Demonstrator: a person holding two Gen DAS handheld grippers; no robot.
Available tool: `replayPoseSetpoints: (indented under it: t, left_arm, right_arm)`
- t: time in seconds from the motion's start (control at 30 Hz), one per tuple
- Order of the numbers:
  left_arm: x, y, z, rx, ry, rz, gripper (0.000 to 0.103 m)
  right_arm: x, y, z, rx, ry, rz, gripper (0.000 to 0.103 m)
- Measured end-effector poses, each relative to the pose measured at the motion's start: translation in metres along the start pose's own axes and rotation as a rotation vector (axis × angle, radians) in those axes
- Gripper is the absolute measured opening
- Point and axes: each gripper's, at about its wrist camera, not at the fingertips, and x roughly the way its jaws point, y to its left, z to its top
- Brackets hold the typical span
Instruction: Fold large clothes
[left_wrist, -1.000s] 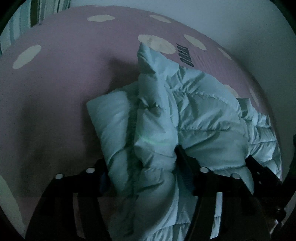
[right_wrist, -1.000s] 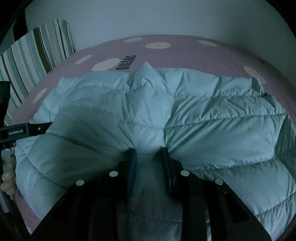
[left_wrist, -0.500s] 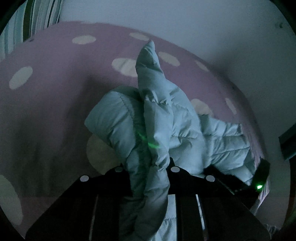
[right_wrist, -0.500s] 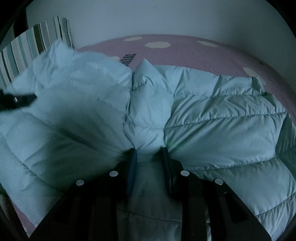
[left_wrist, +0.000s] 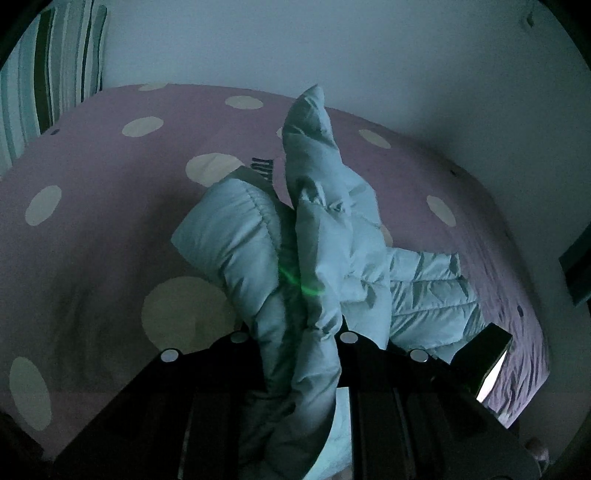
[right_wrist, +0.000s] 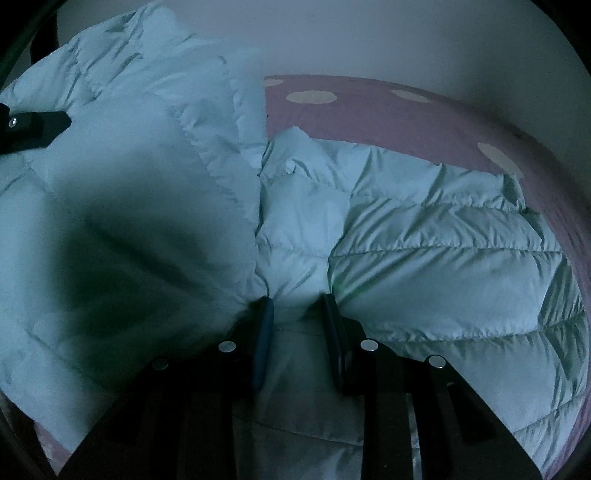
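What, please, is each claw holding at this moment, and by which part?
Both grip the pale blue quilted puffer jacket: the left claw a raised bunched side, the right claw a pinch of its middle edge.

Bed (left_wrist: 110, 229) with a mauve cover carrying pale oval dots; a dark printed mark (left_wrist: 260, 164) lies on the cover at about 12 o'clock from the frame centre in the left wrist view. Striped cushion (left_wrist: 48, 70) stands upright at 10 o'clock, against the plain pale wall (left_wrist: 369, 55). A dark-edged panel (left_wrist: 578, 269) at 3 o'clock; its nature cannot be told.
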Motion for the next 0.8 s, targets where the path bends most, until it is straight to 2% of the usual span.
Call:
replayPoseSetpoints:
  t: [0.2, 0.5, 0.8]
  left_arm:
    - [0.008, -0.033, 0.001, 0.053, -0.001, 0.012, 0.014]
    - [0.027, -0.097, -0.011, 0.159, 0.025, 0.013, 0.014]
    - [0.062, -0.161, -0.035, 0.251, 0.086, 0.0, 0.014]
  right_arm:
    - [-0.03, -0.028, -0.002, 0.045, -0.045, -0.038, 0.029]
    - [-0.071, -0.107, -0.013, 0.166, -0.106, -0.138, 0.03]
    - [-0.093, -0.182, -0.035, 0.279, -0.115, -0.217, 0.03]
